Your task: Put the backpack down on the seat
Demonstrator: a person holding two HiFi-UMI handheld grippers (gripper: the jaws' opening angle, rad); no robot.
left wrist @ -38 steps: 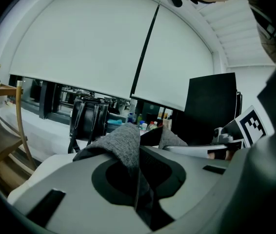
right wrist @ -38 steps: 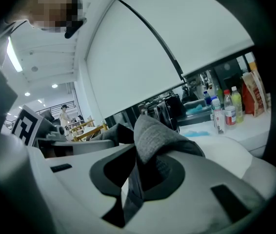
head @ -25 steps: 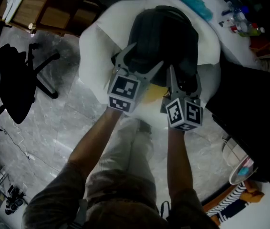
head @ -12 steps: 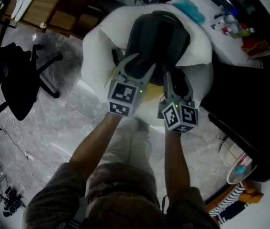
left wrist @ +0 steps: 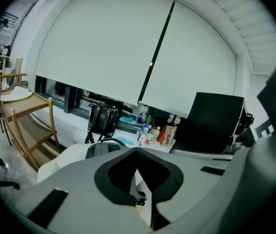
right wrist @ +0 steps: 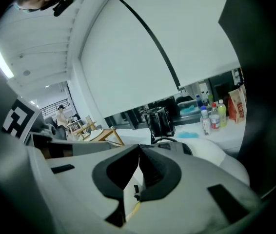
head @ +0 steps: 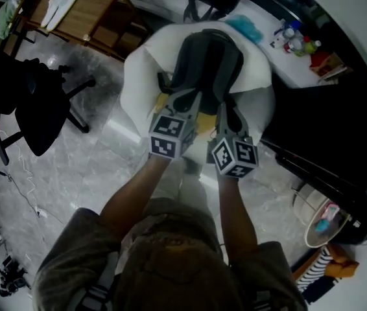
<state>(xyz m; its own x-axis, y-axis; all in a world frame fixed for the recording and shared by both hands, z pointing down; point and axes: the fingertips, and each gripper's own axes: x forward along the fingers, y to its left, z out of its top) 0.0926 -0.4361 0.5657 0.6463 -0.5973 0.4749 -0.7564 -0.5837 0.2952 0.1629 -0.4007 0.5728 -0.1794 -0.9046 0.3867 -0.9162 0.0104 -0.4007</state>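
Backpack (head: 207, 60) lies on white seat (head: 138, 73); at its near edge, left gripper (head: 192, 96) and right gripper (head: 222, 107), jaws just closed together, hold nothing.

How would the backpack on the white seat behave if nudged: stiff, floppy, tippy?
The backpack looks soft-sided, so probably floppy rather than stiff. It rests low on the seat, which looks cushioned, so it would likely sag or slide, not roll.

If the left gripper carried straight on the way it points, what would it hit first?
Probably the dark grey backpack on the white cushioned seat, just ahead of the left gripper.
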